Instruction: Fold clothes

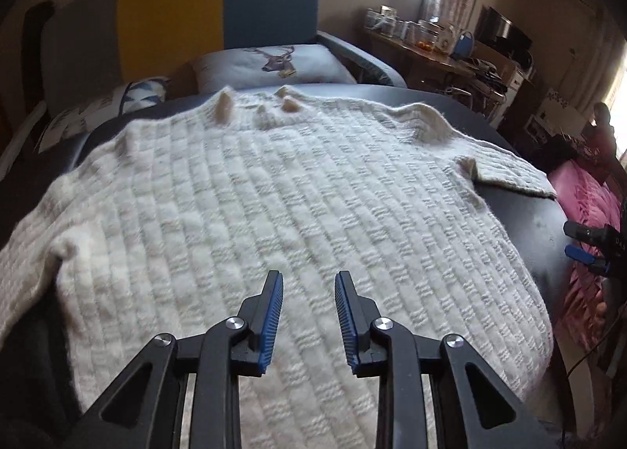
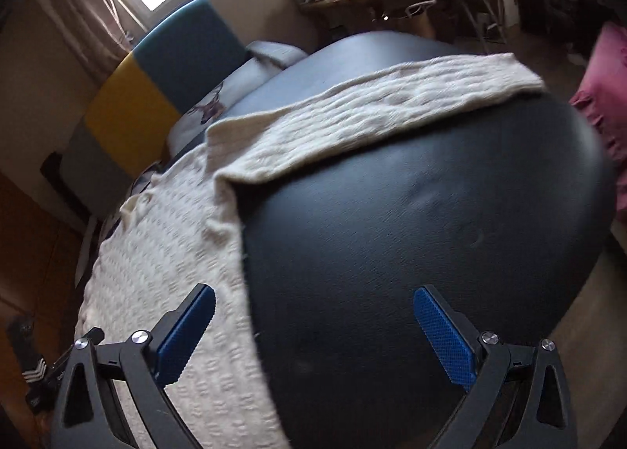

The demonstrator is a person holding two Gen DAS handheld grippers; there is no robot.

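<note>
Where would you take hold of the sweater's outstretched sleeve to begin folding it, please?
Probably at the cuff end of the sleeve, coming in from the bare side of the dark table. It lies flat and straight across the table, its end edge free, so the open right gripper could pinch it there.

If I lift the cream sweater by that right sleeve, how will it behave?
The cream sweater will likely go floppy: it already rumples at the collar. The right sleeve would probably stretch and drag the thick knit body. It may slide readily on the smooth dark table.
</note>
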